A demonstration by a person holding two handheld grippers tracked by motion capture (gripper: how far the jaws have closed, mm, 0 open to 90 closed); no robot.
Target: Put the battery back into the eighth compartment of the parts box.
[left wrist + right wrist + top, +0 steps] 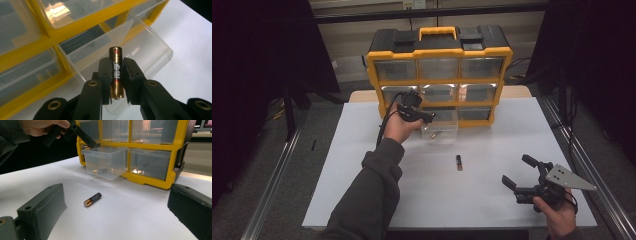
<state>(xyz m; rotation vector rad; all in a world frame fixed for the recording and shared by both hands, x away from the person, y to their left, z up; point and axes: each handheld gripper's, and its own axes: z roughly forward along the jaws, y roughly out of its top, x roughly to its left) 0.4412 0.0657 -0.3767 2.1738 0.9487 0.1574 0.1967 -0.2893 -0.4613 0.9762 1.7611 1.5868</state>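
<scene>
Left gripper view shows the left gripper [117, 80] clamped on a gold AA battery [116, 72], which stands almost along the jaws, its top end above the pads [106, 72] and its lower end below them. Just beyond it is the pulled-out clear drawer [150, 50] of the yellow organizer [82, 23].

In the high view the left gripper [428, 118] hangs at the back edge of this drawer [439, 131], above the white worktop [362, 150].

To do this step well, I think the person should bring the battery fully over the open drawer, well inside its walls, lower it a little and tilt it flat before loosening the jaws, so it does not bounce out or hit the rim. One battery [101, 171] seems to lie inside already.

In the right gripper view a second battery [92, 199] lies on the worktop in front of the drawer. The right gripper [518, 172] waits with jaws wide apart and empty, near the right front corner.
</scene>
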